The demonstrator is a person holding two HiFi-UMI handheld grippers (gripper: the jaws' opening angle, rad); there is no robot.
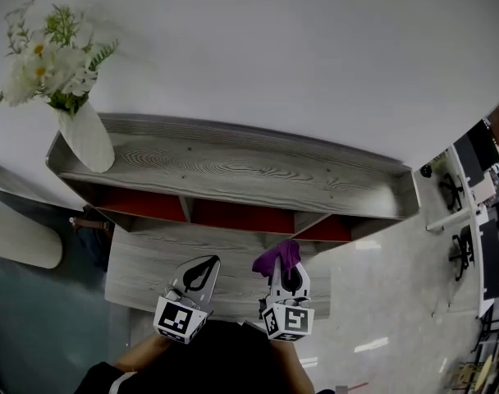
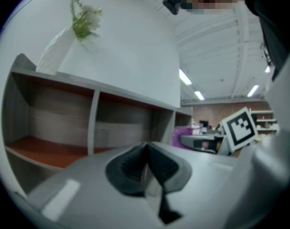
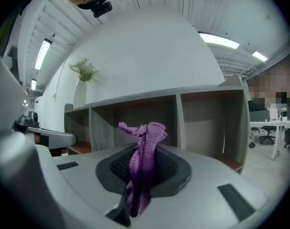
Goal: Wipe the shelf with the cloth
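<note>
White vase (image 1: 87, 138) of flowers (image 1: 48, 60) atop shelf (image 1: 233, 175)

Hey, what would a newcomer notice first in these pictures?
The purple cloth pinched in the right tool, held before the grey wooden shelf. Next, the white vase of flowers on the shelf's top, at its left end. The left tool is shut and empty.

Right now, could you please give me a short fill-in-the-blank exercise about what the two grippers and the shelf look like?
The right gripper is shut on a ____ cloth. The left gripper, jaws together, holds ____. The white vase stands at the shelf's ____ end in the head view. Below its top, the shelf has ____ open compartments.
Missing words: purple; nothing; left; three.
</note>
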